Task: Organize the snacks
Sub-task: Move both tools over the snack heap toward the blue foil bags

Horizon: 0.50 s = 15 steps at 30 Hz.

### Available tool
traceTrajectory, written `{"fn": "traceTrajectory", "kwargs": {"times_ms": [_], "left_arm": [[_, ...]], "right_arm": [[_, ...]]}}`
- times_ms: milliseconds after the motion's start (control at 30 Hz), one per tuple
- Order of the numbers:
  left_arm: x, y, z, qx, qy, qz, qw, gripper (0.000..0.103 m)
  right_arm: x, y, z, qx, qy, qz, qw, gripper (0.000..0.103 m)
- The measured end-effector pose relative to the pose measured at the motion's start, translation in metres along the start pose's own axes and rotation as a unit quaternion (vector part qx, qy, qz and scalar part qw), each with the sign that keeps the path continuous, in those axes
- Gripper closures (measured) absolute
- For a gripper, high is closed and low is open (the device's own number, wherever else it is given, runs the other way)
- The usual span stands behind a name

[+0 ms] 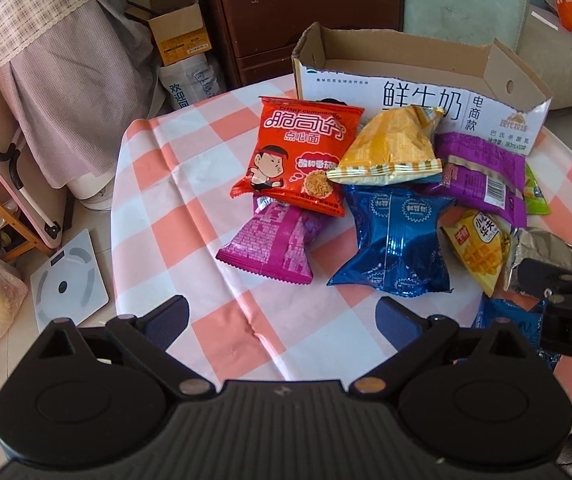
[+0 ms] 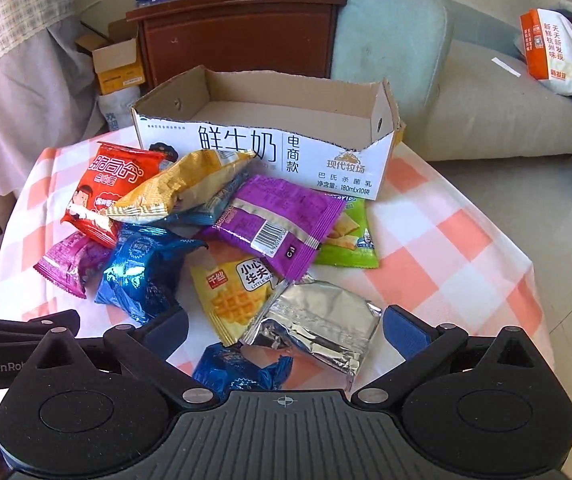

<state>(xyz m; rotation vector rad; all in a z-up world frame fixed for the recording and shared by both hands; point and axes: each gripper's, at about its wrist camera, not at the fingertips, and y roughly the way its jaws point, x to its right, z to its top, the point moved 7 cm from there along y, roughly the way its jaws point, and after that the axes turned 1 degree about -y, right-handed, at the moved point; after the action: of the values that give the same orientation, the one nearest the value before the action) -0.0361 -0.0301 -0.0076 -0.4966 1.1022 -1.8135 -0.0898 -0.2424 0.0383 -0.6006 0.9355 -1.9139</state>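
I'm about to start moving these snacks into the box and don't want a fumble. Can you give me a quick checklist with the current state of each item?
1. Box open on top, nothing seen inside: ok.
2. Right tool open, holding nothing: ok.
3. Left tool open, holding nothing: ok.
4. Silver packet lies between the right tool's fingers, on top of the pile: ok.
5. Purple packet overlaps the waffle packet, so lifting that one first may drag: not ok.
6. Whether the fingers already touch the silver packet: cannot tell.
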Motion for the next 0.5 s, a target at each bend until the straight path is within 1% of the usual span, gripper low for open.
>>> {"fn": "traceTrajectory", "kwargs": {"times_ms": [300,500], "left_arm": [[0.005,-0.001,0.001,0.001,0.001,-0.005,1.0,0.004],[0.009,-0.001,0.001,0.002,0.006,-0.003,1.0,0.004]], "right_arm": [[0.01,0.008,-0.004,-0.015,0.012,-0.011,1.0,0.0],[0.008,0.011,-0.006,-0.023,0.008,-0.014,1.0,0.0]]}}
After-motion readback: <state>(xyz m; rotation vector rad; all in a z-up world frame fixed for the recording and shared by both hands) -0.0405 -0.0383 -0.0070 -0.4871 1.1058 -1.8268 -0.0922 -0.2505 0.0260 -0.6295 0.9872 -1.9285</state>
